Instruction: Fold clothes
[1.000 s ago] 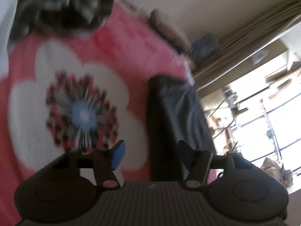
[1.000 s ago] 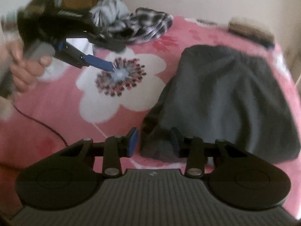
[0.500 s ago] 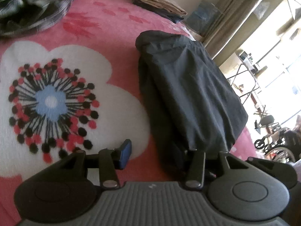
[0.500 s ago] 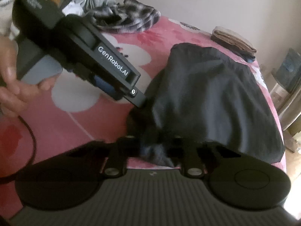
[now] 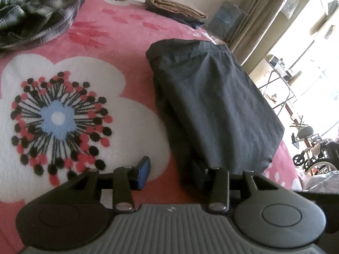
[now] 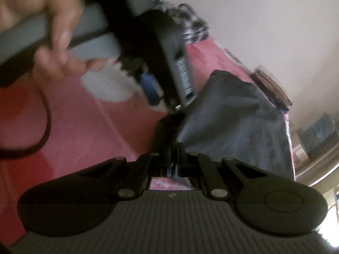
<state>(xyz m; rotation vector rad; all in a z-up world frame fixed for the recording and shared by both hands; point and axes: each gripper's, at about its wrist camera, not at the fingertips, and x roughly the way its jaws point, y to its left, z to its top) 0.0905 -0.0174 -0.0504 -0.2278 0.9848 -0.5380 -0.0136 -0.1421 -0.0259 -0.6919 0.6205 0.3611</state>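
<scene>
Risk of uneven fold: right tongs (image 6: 174, 148) clenched on near corner of dark garment (image 5: 214, 105) lying on the bed's pink floral blanket (image 5: 118, 48), left tongs (image 5: 175, 169) closing but not yet gripping, so cloth may drag lopsided.

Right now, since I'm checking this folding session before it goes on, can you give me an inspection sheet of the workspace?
Surface: pink fleece blanket with a large white flower print, covering the bed.
Job's things: dark grey garment, partly folded, lying at the right.
Clutter: crumpled plaid shirt at the far left; stack of folded beige and dark clothes at the far edge.
Grippers: right gripper shut on the garment's near corner; left gripper has just been closing, fingers astride the garment's edge, blue pad clear of it.
Cables: black cable looping over the blanket.
Surroundings: beige curtain, bright window, wheelchair.
</scene>
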